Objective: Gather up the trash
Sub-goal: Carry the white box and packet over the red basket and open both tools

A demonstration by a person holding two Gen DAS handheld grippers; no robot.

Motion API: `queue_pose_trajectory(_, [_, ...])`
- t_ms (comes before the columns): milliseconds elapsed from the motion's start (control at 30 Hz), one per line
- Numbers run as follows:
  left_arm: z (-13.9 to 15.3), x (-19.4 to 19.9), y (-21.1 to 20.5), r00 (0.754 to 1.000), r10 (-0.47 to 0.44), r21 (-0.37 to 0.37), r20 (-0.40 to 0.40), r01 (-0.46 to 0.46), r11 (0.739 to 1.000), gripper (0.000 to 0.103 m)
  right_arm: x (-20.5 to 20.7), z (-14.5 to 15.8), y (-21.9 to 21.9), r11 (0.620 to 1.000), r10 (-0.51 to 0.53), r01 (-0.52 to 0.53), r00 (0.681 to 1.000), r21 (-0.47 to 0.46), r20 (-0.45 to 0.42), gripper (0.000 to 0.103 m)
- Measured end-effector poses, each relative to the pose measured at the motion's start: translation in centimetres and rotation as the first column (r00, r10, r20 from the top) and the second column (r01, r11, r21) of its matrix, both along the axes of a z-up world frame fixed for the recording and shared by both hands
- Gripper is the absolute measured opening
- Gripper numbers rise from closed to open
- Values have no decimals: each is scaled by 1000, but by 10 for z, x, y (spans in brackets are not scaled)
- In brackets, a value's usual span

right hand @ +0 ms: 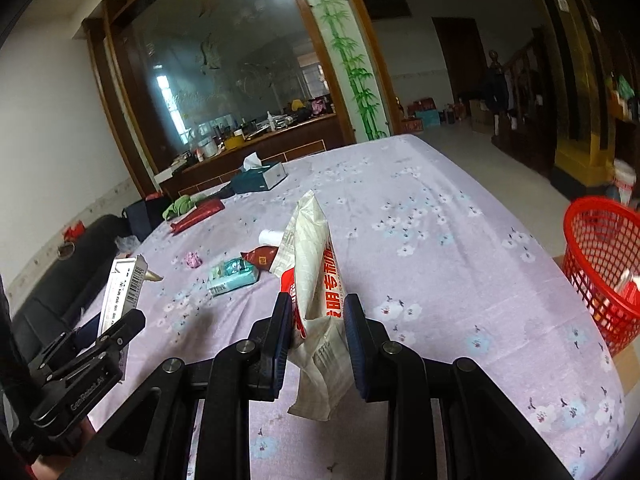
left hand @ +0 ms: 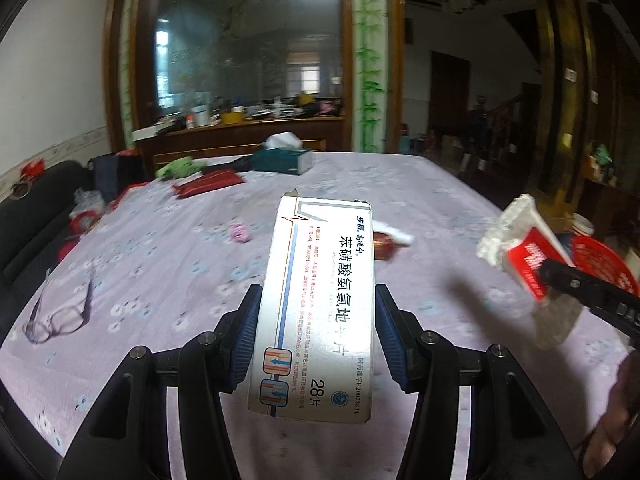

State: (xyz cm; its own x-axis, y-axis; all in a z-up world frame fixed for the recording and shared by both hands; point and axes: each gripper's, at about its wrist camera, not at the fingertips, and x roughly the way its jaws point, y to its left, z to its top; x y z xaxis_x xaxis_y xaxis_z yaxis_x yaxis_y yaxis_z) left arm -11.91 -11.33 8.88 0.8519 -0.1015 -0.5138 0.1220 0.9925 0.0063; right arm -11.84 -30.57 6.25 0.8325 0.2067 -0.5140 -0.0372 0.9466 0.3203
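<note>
Left tool (left hand: 316,332) clamped a white medicine box (left hand: 320,300) printed "28片" and "苯磺酸氨氯地平片", held above the purple flowered tabletop (left hand: 168,264). Right tool (right hand: 318,344) gripped a crumpled white-and-red wrapper (right hand: 316,280); its red lettering was only partly legible. A red mesh basket (right hand: 604,264) stood off the tabletop's edge at 3 o'clock. Only the right view showed a teal packet (right hand: 232,276) and brown wrapper (right hand: 262,258) near 11 o'clock; only the left view showed glasses (left hand: 60,316) at 9 o'clock. A tissue box (left hand: 282,160) sat at 12 o'clock, with open cloth at the far right.
</note>
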Motion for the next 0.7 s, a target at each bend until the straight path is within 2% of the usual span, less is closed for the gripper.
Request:
queue_pose_trajectory(167, [16, 2, -31, 993, -111, -44, -37, 109, 993, 53, -7, 6, -27, 996, -13, 15, 999, 85, -31, 28])
queue_pose_trajectory(367, [35, 13, -81, 962, -259, -102, -85, 250, 963, 53, -29, 21, -78, 983, -91, 94, 996, 158, -24, 28])
queue_pose_trajectory(467, [44, 16, -115, 932, -348, -123, -107, 334, 934, 53, -43, 29, -111, 969, -150, 150, 989, 194, -18, 29])
queue_pose_trajectory(633, [54, 24, -189, 862, -491, -154, -129, 471, 868, 53, -68, 36, -172, 932, -286, 282, 958, 229, -13, 29])
queue_pose_trajectory(700, [57, 30, -222, 826, -546, -175, -142, 522, 835, 53, -76, 36, -198, 909, -340, 335, 940, 247, -23, 29])
